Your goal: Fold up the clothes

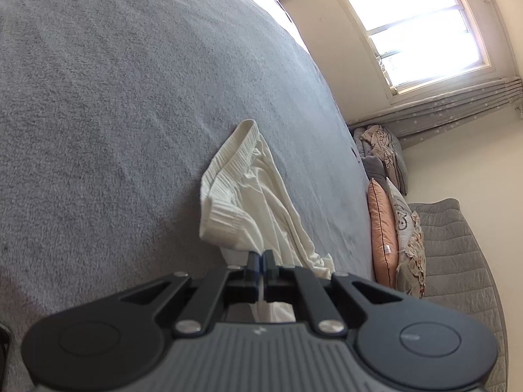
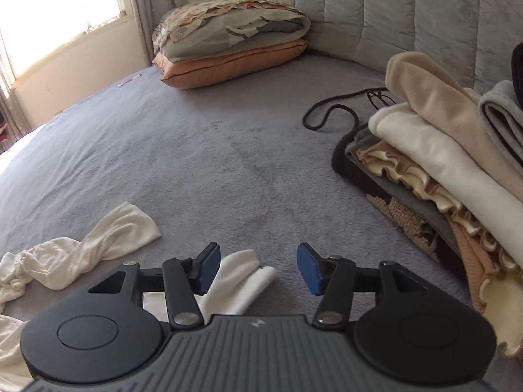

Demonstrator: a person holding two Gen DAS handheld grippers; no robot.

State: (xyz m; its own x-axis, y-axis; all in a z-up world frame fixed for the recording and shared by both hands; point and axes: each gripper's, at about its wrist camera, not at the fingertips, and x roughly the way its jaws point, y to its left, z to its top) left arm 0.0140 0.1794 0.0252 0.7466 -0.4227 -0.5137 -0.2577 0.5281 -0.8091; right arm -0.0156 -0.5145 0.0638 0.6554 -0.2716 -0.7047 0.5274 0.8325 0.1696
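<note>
the cream garment (image 1: 248, 202) lies stretched out on the grey bed (image 1: 114, 114), ribbed waistband end furthest from the left camera, and the near end runs right into the left hand-held gripper (image 1: 260, 259), which is pinched tight on the fabric. from the right camera you see more of the cream cloth (image 2: 98, 241) crumpled at the left, with a folded corner of it (image 2: 238, 281) sitting under the right hand-held gripper (image 2: 258, 269). that one has its blue pads (image 2: 309, 269) standing apart, nothing squeezed between them. off to the right there's a pile of folded clothes (image 2: 441, 163), beige, white and grey, with a black cord (image 2: 327, 114) looped beside it. stacked pillows (image 2: 235, 49) sit by the padded headboard (image 2: 392, 9), window (image 1: 412, 23) is blown out bright.
</note>
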